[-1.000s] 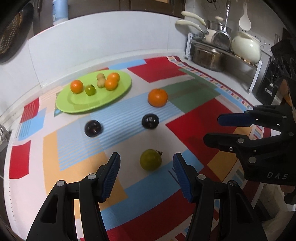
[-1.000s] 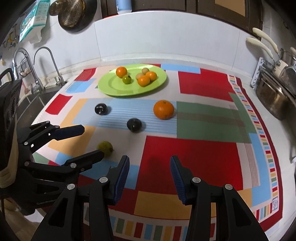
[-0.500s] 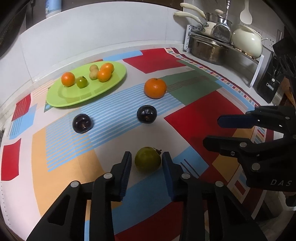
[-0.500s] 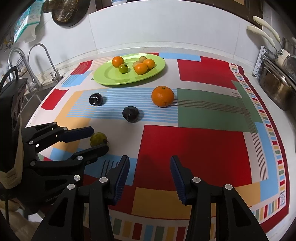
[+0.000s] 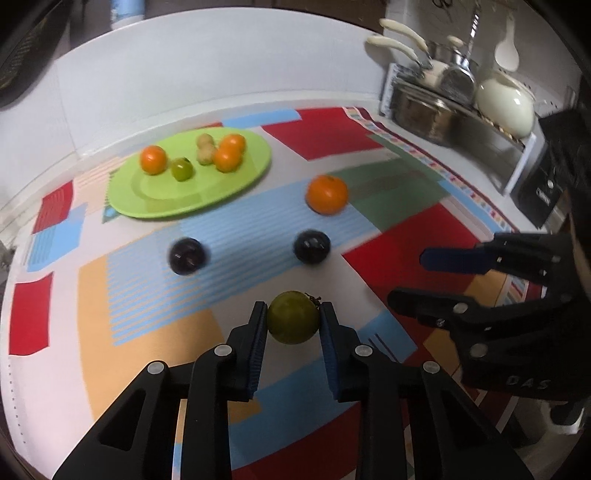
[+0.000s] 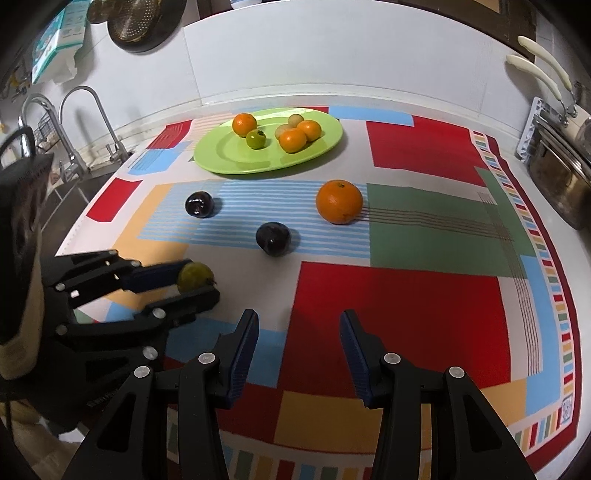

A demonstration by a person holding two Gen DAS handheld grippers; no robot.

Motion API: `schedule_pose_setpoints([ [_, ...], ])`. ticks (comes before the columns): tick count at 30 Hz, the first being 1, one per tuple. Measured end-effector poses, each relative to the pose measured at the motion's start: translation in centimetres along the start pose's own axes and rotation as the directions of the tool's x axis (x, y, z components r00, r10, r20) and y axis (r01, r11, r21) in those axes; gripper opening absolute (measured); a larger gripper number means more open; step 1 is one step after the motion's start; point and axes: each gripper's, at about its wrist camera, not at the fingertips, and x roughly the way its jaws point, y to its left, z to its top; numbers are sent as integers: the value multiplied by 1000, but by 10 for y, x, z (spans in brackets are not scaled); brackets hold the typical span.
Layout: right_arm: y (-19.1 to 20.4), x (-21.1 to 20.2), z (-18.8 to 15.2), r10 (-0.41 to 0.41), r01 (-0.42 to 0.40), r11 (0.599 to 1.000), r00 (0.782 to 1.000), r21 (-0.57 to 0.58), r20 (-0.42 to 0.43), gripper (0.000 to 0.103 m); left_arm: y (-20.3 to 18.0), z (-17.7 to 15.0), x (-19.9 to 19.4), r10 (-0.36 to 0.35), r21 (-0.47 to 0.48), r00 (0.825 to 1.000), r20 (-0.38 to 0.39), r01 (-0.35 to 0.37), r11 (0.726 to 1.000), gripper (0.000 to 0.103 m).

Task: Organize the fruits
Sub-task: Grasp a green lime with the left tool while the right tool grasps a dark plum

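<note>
Fruits are spread over a patchwork tablecloth point(image 6: 406, 306) of red, blue, green, orange and white blocks that covers a white kitchen counter. A lime-green plate point(image 6: 229, 158) sits toward the far side of the cloth and carries three small oranges, a small green fruit and two pale beige ones. Nearer than the plate, on a blue-striped patch, lie a large orange point(image 6: 339, 201) to the right and two dark plums, one point(image 6: 199, 204) to the left and one point(image 6: 273, 239) nearer the middle, all well apart from one another. At the near left, the left gripper point(image 5: 293, 323) is clenched on a green fruit point(image 5: 293, 317) with a short stem, its blue pads pressing the fruit from both sides; whether the fruit touches the cloth cannot be told. The right gripper point(image 6: 299, 343) hovers over the near red and blue blocks with its fingers parted and nothing between them. Behind the cloth a white backsplash curves around the counter. On the far left a sink point(image 6: 74, 184) has two chrome taps, with a colander point(image 6: 144, 18) hanging on the wall above and a light blue carton point(image 6: 55, 40) beside it. On the far right a rack point(image 5: 458, 110) holds steel pots, a cream pot and cream-handled pans, and a black appliance point(image 5: 543, 192) stands just nearer than the rack. The left wrist view is slightly blurred.
</note>
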Motion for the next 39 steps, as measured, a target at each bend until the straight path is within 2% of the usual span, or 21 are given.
schedule_pose_setpoints([
  [9,10,10,21,23,-22,999,999,-37,26,47,18,15,-14,56,-41,998,28,-55,998,28],
  [18,13,36,43,35,-35,997,999,-63,13,47,32,17,-3,113,-60,993,23,-112,992,28],
  [30,14,62,54,32,-34,998,999,-58,-21,46,42,17,7,125,-107,992,20,-122,987,28],
  [39,18,65,55,37,-39,997,999,-72,-38,31,44,19,8,119,-117,993,23,-116,986,28],
])
